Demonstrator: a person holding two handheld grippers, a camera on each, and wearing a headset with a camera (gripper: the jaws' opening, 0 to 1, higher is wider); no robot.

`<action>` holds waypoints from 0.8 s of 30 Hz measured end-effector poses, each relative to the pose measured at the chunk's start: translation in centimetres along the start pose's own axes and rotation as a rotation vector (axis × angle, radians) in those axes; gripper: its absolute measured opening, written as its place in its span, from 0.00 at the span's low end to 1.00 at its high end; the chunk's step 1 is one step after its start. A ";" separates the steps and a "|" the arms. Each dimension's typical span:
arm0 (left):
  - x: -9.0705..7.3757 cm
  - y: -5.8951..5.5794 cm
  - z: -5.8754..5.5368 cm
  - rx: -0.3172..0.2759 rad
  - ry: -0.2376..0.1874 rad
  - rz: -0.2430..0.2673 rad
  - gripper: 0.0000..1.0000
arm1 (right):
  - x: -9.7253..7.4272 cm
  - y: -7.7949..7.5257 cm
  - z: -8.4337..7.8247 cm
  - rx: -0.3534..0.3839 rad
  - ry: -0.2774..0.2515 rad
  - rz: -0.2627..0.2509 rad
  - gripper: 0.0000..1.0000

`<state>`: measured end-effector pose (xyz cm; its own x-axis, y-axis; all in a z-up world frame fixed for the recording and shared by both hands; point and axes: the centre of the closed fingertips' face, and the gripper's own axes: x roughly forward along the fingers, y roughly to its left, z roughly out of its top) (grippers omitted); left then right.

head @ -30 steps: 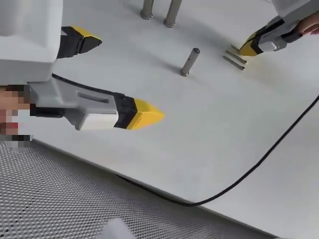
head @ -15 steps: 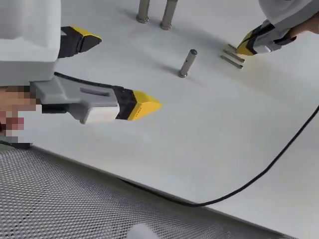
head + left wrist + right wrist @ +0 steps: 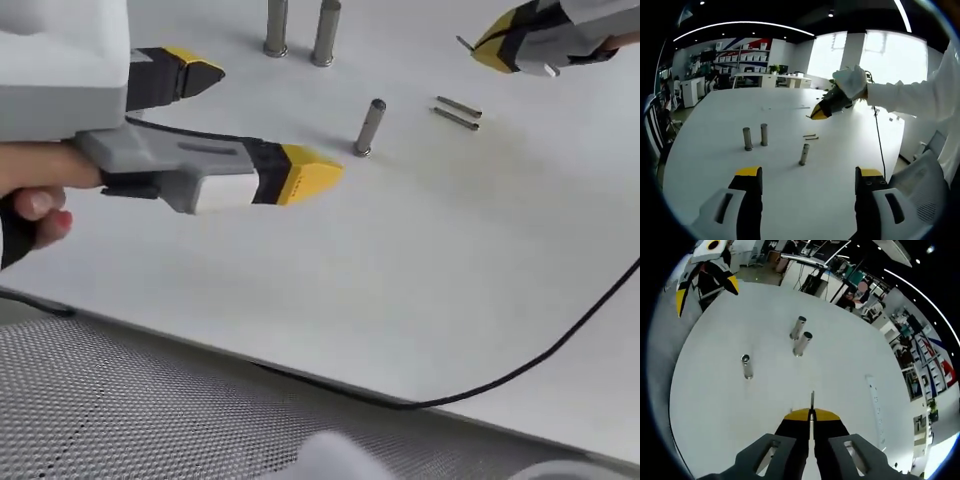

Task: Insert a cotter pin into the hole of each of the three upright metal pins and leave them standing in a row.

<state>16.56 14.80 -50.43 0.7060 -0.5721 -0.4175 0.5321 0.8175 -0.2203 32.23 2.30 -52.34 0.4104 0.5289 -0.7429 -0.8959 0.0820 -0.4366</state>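
Now our clamped right tongs (image 3: 811, 413) grip a thin grey metal cotter pin (image 3: 812, 399) pointing straight ahead along them; our left tongs (image 3: 809, 172) gape empty.

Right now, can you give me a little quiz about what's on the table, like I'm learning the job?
1. True or false: the left gripper has its jaws wide apart with nothing between them.
2. How many cotter pins lie loose on the white table? A) one B) two C) four
3. Fill in the gap: the right gripper has its jaws shut on a thin ____.

Key
1. True.
2. B. They lie side by side, to the right of the nearest upright metal pin.
3. Cotter pin. Its end sticks out past the yellow tips.
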 end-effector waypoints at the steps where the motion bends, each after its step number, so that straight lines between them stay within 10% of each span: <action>1: 0.2 0.0 0.4 -0.007 -0.013 -0.006 0.73 | -0.6 0.2 0.7 0.006 -0.037 -0.017 0.00; 8: 1.1 0.5 2.6 -0.050 -0.062 -0.046 0.65 | -2.9 1.8 1.5 0.012 -0.104 -0.095 0.00; 14: 1.7 -1.3 7.1 -0.156 -0.206 -0.164 0.54 | -4.2 3.9 2.8 0.090 -0.165 -0.159 0.00; 24: 3.9 -4.4 6.5 -0.155 -0.131 -0.296 0.33 | -6.0 7.1 5.4 0.126 -0.236 -0.172 0.00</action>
<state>20.02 8.55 -45.33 0.5916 -0.7807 -0.2011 0.6521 0.6101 -0.4501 22.51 4.25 -48.22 0.5203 0.6782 -0.5190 -0.8368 0.2833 -0.4686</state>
